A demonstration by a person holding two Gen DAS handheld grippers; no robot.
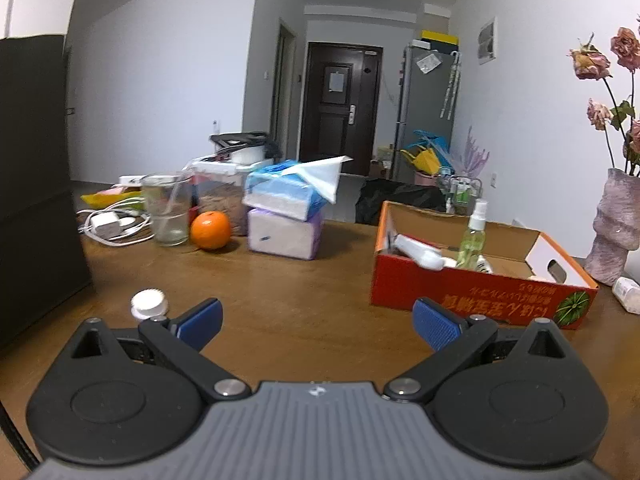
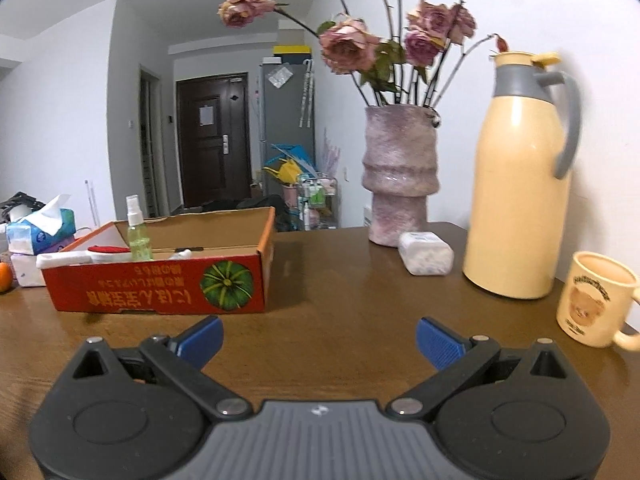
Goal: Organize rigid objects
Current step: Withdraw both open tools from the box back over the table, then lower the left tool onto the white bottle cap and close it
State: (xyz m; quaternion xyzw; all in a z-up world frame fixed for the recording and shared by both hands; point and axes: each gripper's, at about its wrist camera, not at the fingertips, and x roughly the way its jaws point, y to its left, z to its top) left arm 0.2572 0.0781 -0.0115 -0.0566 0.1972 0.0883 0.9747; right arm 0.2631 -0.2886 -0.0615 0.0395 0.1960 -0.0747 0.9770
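Red cardboard, printed with yellow characters that read upside down and a green pumpkin picture, forms the box (image 1: pixel 476 294) on the brown table (image 1: pixel 300 280). The writing looks East Asian, but I cannot read it. Inside the box stand one green spray bottle (image 1: pixel 474 236) with a white nozzle and several white items (image 1: pixel 420 254) lying flat, partly hidden by the box wall; the right wrist view also shows something red there, too small to name.

Both grippers hover low over bare table, each empty. The left gripper (image 1: pixel 318 320) has its two blue pads spread wide, and a small white cap (image 1: pixel 148 303) sits just beside its left finger, half hidden by it. The right gripper (image 2: pixel 319 336) is equally wide, with the box ahead to its left.

Right of the box stand one mottled pink vase (image 2: pixel 398 176) of dried roses, one white pack (image 2: pixel 426 253) lying near the vase's foot, one cream flask (image 2: pixel 520 184) with a grey handle, and one cream mug (image 2: pixel 592 300) bearing a bear face and tiny lettering I cannot make out; its handle is cut off by the frame edge.

Left of the box are two stacked tissue packs (image 1: pixel 284 216), one orange (image 1: pixel 211 230), one glass (image 1: pixel 166 208) and a white cable tangle (image 1: pixel 114 226). A dark slab (image 1: pixel 36 184) blocks the far left.
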